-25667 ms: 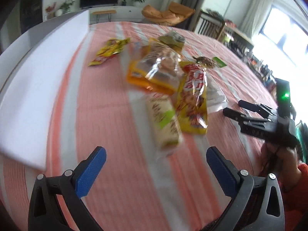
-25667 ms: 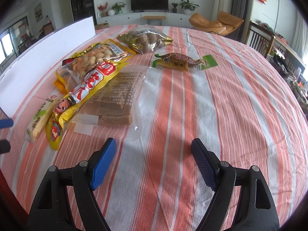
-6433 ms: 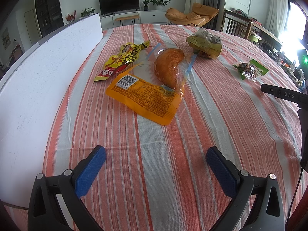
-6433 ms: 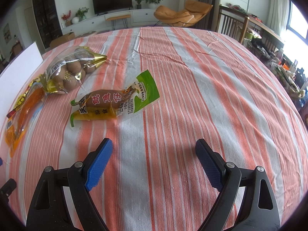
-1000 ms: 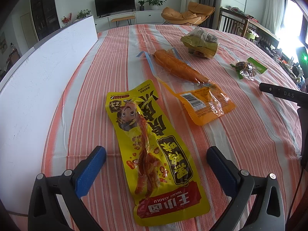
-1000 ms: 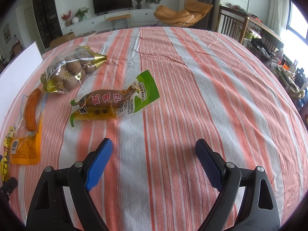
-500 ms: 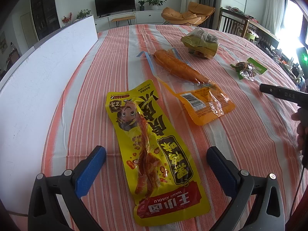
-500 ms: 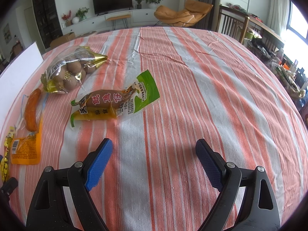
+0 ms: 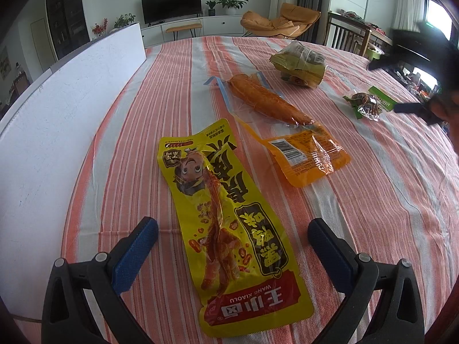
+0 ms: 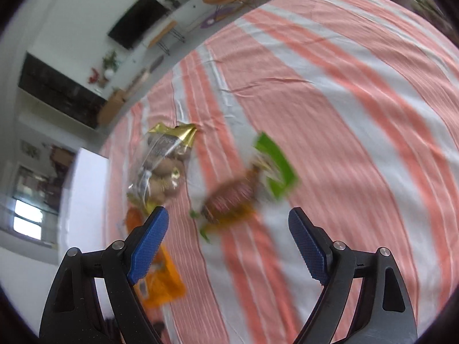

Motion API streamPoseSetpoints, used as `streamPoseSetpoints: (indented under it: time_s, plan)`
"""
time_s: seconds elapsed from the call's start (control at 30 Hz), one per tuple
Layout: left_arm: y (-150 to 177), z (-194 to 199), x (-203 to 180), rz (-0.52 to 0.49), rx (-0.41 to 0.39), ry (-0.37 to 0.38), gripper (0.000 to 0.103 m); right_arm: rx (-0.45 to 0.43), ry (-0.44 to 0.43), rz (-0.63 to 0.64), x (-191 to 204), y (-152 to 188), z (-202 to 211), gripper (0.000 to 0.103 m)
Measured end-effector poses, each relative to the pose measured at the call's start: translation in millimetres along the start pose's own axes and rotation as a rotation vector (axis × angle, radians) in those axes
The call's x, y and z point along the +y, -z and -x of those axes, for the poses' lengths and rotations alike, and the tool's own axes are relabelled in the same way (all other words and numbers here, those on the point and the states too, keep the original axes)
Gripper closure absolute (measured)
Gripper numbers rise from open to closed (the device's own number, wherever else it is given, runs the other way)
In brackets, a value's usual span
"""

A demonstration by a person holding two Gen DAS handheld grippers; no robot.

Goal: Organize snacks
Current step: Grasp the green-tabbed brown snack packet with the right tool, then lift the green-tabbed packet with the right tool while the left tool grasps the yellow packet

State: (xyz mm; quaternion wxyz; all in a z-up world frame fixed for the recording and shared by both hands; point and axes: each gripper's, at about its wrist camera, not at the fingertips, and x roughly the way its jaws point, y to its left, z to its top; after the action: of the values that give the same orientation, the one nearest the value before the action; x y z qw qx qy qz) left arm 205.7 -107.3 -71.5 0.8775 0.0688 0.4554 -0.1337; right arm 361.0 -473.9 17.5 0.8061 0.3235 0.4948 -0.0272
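My left gripper (image 9: 232,246) is open, its jaws either side of a long yellow snack pack (image 9: 226,223) lying flat on the striped tablecloth (image 9: 373,200). Beyond it lie an orange sausage pack (image 9: 275,114), a gold-and-clear bag of round snacks (image 9: 299,63) and a small green-tabbed brown pack (image 9: 370,103). My right gripper (image 10: 229,235) is open and empty, tilted, above the green-tabbed pack (image 10: 243,192). The round-snack bag (image 10: 163,169) and the orange pack (image 10: 160,281) lie to its left. The right gripper also shows blurred in the left wrist view (image 9: 416,86).
A long white board (image 9: 57,109) stands along the table's left side. Chairs, a sideboard and a television stand beyond the far edge. The table's right edge curves away near a cluttered shelf.
My right gripper has swung up and tilted sharply, moving towards the green-tabbed pack; its view is blurred. The left gripper and the snacks have stayed put.
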Motion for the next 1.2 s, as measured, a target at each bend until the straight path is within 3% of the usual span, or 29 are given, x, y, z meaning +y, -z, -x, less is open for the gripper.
streamPoseSetpoints:
  time_s: [0.13, 0.2, 0.27, 0.33, 0.6, 0.7, 0.73, 0.77, 0.83, 1.0, 1.2]
  plan:
    - [0, 0, 0, 0.0, 0.0, 0.0, 0.0, 0.003, 0.059, 0.01, 24, -7, -25, 0.019]
    - [0, 0, 0, 0.001, 0.0, 0.001, 0.0, 0.014, 0.117, 0.082, 35, -7, -37, 0.036]
    - [0, 0, 0, 0.001, 0.0, 0.001, 0.0, 0.018, 0.145, 0.163, 42, -2, -45, 0.067]
    - [0, 0, -1, 0.001, 0.0, 0.001, 0.0, 0.014, 0.137, 0.218, 41, 3, -46, 0.075]
    - [0, 0, 0, 0.001, 0.0, 0.001, 0.0, 0.066, 0.028, 0.469, 10, 51, -8, 0.076]
    - [0, 0, -1, 0.001, 0.0, 0.001, 0.0, 0.039, -0.002, 0.441, -7, 62, 14, 0.061]
    - [0, 0, -1, 0.001, 0.0, 0.001, 0.0, 0.005, -0.016, 0.423, -13, 64, 24, 0.05]
    - [0, 0, -1, 0.001, 0.0, 0.001, 0.0, -0.031, -0.02, 0.418, -17, 67, 32, 0.049]
    - [0, 0, -1, 0.001, 0.0, 0.001, 0.0, -0.084, -0.009, 0.46, -16, 77, 42, 0.049]
    - [0, 0, -1, 0.002, 0.0, 0.002, 0.0, -0.074, 0.07, 0.643, 8, 102, 22, 0.053]
    - [0, 0, -1, 0.002, 0.001, 0.001, 0.0, -0.148, 0.127, 0.64, 1, 106, 10, 0.044]
